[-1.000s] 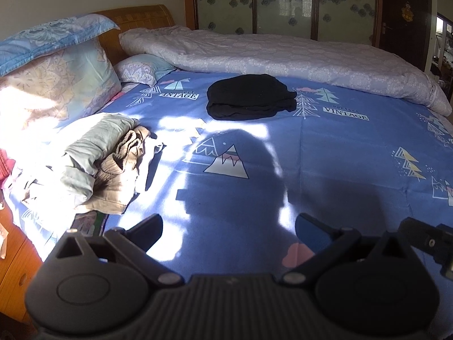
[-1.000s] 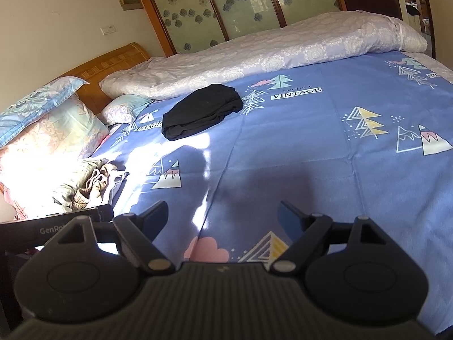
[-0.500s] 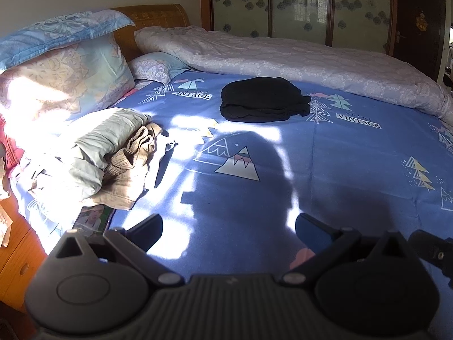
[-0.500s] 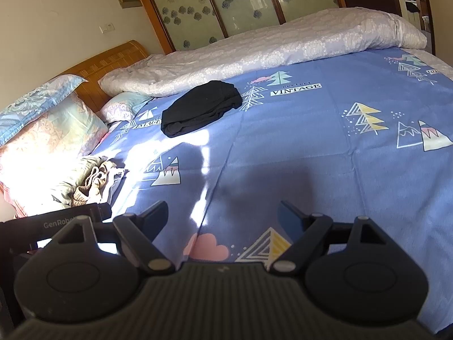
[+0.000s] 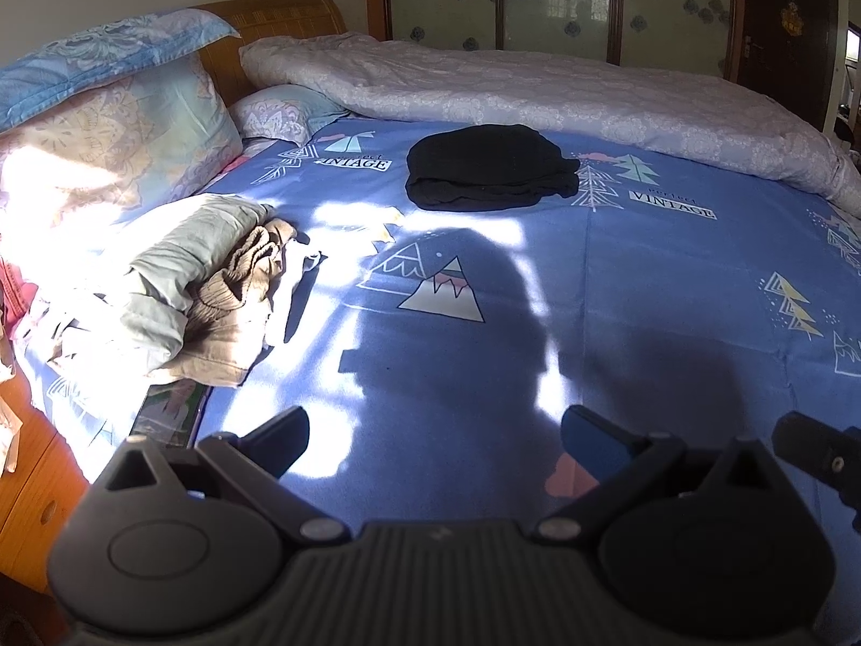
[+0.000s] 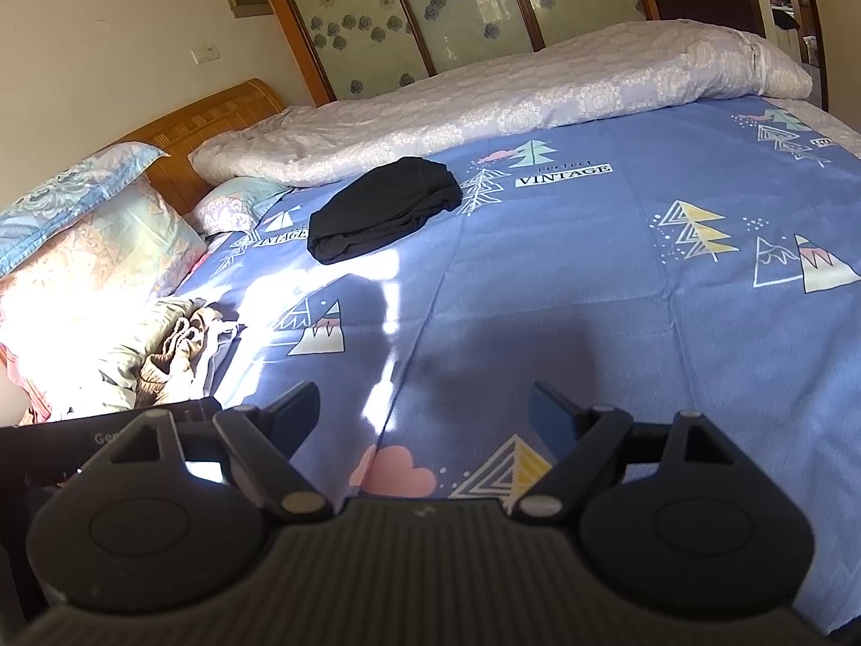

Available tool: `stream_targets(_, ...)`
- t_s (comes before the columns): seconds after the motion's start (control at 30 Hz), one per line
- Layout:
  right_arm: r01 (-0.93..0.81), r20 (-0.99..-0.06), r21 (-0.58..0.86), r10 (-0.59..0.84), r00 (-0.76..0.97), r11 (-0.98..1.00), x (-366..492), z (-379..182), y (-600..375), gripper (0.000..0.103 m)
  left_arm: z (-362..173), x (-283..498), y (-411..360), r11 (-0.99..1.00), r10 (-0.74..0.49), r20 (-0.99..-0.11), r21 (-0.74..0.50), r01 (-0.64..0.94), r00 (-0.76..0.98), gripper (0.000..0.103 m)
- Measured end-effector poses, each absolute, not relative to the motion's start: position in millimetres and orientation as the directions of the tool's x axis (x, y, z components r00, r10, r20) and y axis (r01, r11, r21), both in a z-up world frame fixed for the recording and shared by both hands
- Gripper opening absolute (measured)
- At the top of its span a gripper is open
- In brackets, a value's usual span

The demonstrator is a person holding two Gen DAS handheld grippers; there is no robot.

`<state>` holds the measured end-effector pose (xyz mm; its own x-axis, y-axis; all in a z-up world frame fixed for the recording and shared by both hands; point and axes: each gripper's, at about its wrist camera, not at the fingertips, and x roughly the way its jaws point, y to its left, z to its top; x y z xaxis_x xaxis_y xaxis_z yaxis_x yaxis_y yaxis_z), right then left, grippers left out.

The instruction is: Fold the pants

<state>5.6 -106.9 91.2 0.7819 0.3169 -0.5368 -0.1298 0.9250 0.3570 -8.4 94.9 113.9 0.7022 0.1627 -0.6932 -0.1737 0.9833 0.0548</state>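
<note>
A folded black garment [image 5: 487, 167] lies on the blue patterned bed sheet [image 5: 646, 280] toward the far side; it also shows in the right wrist view [image 6: 385, 210]. A crumpled pile of grey-green and tan clothes [image 5: 199, 280] lies at the left edge of the bed, also seen in the right wrist view [image 6: 161, 350]. My left gripper [image 5: 435, 430] is open and empty above the near part of the sheet. My right gripper [image 6: 422, 409] is open and empty, beside the left one.
A rolled white quilt [image 5: 538, 86] runs along the far side of the bed. Stacked pillows [image 5: 107, 107] lean on the wooden headboard [image 5: 280, 16] at left. A wooden cabinet [image 5: 32, 490] stands by the bed's near left corner. Wardrobe doors [image 6: 484, 5] stand behind.
The left gripper has swung its view leftward, so the clothes pile and black garment shift right and look nearer. The right gripper drifted slightly. Both stay open.
</note>
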Motion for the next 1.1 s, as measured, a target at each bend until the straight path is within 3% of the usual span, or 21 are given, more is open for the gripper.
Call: stream_targets(1.1, -0.129, -0.549, 0.356, 0.319, 0.773, 0.926, 6.3, 87.7, -108.9, 0.086, 107.9, -8.6, 91.8, 0.985, 0.149, -0.715, 0.046, -0.167, 0.683, 0.103)
